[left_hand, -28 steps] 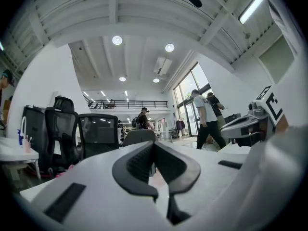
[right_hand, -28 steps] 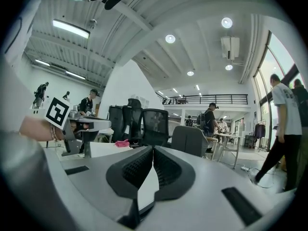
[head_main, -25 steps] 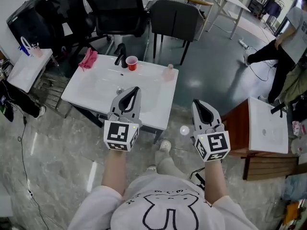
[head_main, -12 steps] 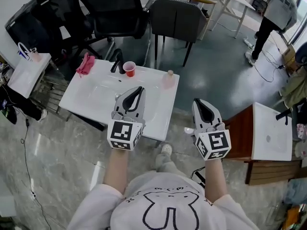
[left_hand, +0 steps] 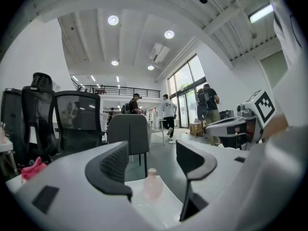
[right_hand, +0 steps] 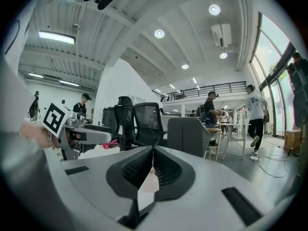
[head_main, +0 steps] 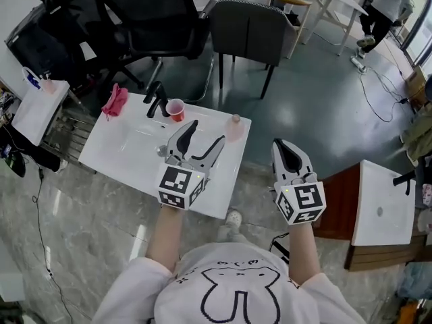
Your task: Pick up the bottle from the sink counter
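Note:
A small pale pink bottle (head_main: pixel 234 128) stands upright at the far right corner of the white sink counter (head_main: pixel 128 150). My left gripper (head_main: pixel 206 133) hovers over the counter just short of the bottle, its jaws opening wide with nothing between them. In the left gripper view the bottle (left_hand: pixel 152 184) shows ahead, framed between the spread jaws of the left gripper (left_hand: pixel 154 163) and apart from them. My right gripper (head_main: pixel 284 147) is off the counter's right edge, shut and empty. In the right gripper view, the right gripper (right_hand: pixel 153 165) has its pads pressed together.
On the counter's far side stand a red cup (head_main: pixel 175 109), a black faucet (head_main: pixel 156 98) and a pink cloth (head_main: pixel 115 101). Black office chairs (head_main: pixel 158 12) and a grey chair (head_main: pixel 253 29) stand behind it. Another white basin (head_main: pixel 381 204) on a wooden stand is at the right.
The left gripper's jaws have gone from shut to wide open, and it has shifted slightly right toward the bottle. The right gripper has stayed shut in place.

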Demonstrator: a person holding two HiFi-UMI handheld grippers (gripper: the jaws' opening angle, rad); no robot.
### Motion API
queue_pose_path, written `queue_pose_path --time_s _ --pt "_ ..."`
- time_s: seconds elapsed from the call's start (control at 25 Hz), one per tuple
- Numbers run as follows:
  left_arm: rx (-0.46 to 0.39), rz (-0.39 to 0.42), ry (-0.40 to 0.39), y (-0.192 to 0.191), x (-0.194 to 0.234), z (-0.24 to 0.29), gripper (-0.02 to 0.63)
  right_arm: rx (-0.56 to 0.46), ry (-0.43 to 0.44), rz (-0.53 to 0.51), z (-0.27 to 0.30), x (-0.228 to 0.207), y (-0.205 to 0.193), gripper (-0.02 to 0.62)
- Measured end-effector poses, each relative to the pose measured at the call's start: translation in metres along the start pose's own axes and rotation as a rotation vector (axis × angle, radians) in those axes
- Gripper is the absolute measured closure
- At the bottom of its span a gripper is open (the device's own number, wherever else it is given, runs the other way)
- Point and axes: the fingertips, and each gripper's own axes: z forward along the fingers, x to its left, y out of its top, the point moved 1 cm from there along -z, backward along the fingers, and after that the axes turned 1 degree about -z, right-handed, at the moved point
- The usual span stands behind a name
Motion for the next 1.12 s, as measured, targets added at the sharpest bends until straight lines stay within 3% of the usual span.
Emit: queue_pose_path --time_s 0.48,1.12 --pt "0.115 -0.01 -0.032 -0.043 -0.002 0.091 0.302 0.033 0.046 0.052 0.054 -0.056 -0.025 0.565" --pt "0.265 -0.041 -0.025 -0.122 0.011 0.156 0.353 0.114 0.074 0.067 0.091 -0.073 -0.069 0.565"
